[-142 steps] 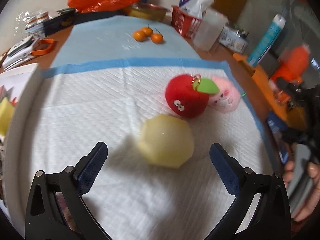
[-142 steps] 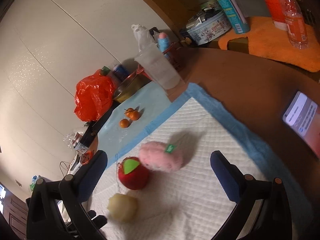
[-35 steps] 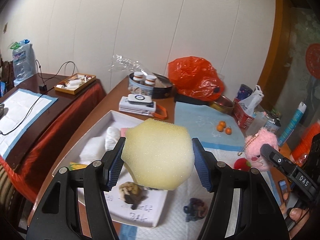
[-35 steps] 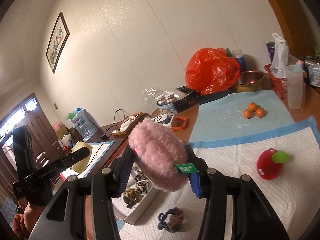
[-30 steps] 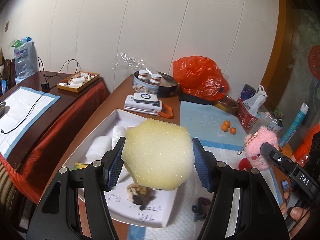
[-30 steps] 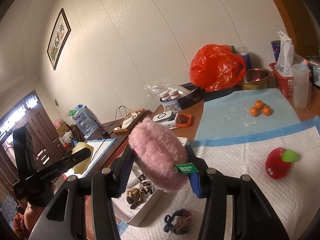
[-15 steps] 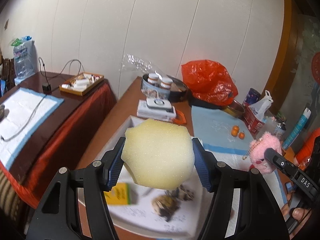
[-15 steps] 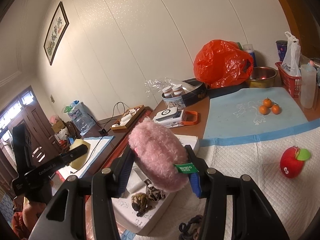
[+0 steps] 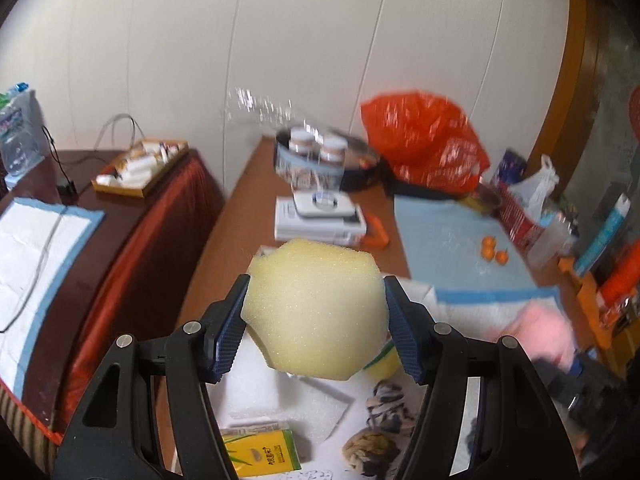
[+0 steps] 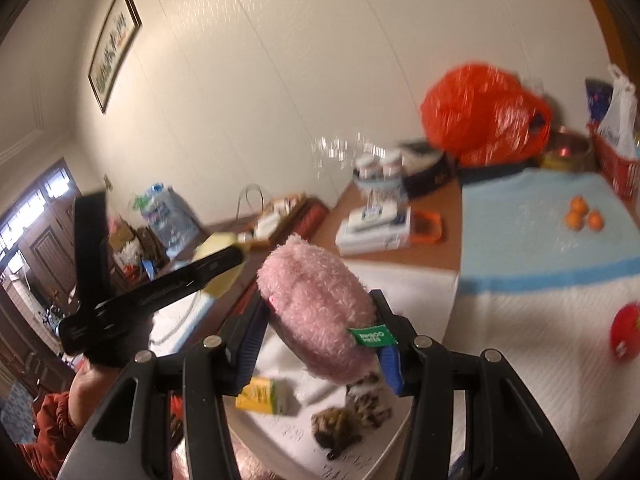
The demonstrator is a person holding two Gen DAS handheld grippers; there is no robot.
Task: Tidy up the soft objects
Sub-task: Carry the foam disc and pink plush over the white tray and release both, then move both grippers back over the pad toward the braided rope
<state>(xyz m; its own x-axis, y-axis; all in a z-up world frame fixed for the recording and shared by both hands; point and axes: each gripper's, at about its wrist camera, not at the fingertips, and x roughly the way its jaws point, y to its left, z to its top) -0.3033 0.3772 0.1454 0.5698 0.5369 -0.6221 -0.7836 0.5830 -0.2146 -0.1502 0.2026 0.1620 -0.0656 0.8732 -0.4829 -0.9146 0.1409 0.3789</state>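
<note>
The task looks partway done. The left gripper (image 9: 314, 332) has its jaws clamped on a yellow sponge (image 9: 314, 312), held in the air above the white tray (image 9: 328, 404). The right gripper (image 10: 320, 344) has its jaws squeezed on a pink plush (image 10: 320, 312), also in the air above the tray's near end. Neither item is set down yet.

Already lying in the tray are white foam pieces (image 9: 256, 384), a yellow-green packet (image 9: 266, 454) and two mottled fuzzy balls (image 9: 370, 450), so some sorting seems finished.

Still out on the white pad (image 10: 540, 340) is a red apple plush (image 10: 626, 332), well apart from the tray; it probably has to be fetched afterwards. The oranges (image 10: 582, 214) on the blue cloth are likely not part of the job.

What remains, by my reckoning: lower and release both held items into the tray, then collect the apple.
</note>
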